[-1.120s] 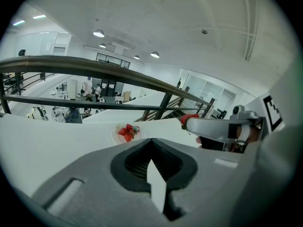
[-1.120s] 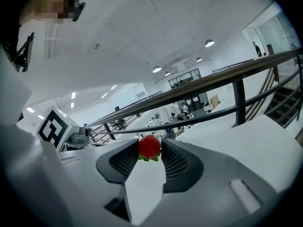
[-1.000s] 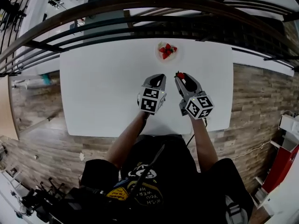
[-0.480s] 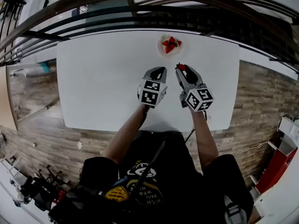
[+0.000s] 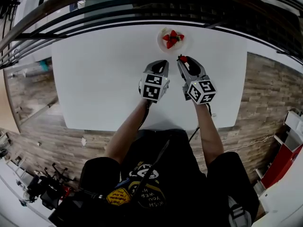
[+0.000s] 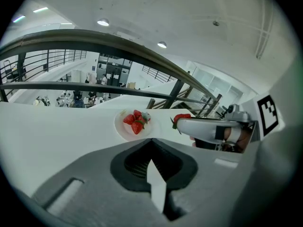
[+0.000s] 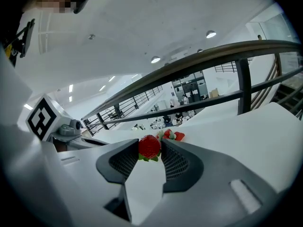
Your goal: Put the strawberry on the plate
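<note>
My right gripper is shut on a red strawberry, held above the white table just short of the plate. The same strawberry shows at the gripper's tip in the head view and also in the left gripper view, strawberry. The small white plate at the table's far edge holds several strawberries; from the left gripper the plate lies straight ahead. My left gripper hovers beside the right one, jaws shut with nothing between them.
The white table is bare around the grippers. A dark railing runs just behind its far edge. Wooden floor lies to both sides, and a red object stands at the lower right.
Both grippers have drifted a little toward the plate, the right one still carrying the strawberry. The head camera has shifted, so the table sits higher in view.
</note>
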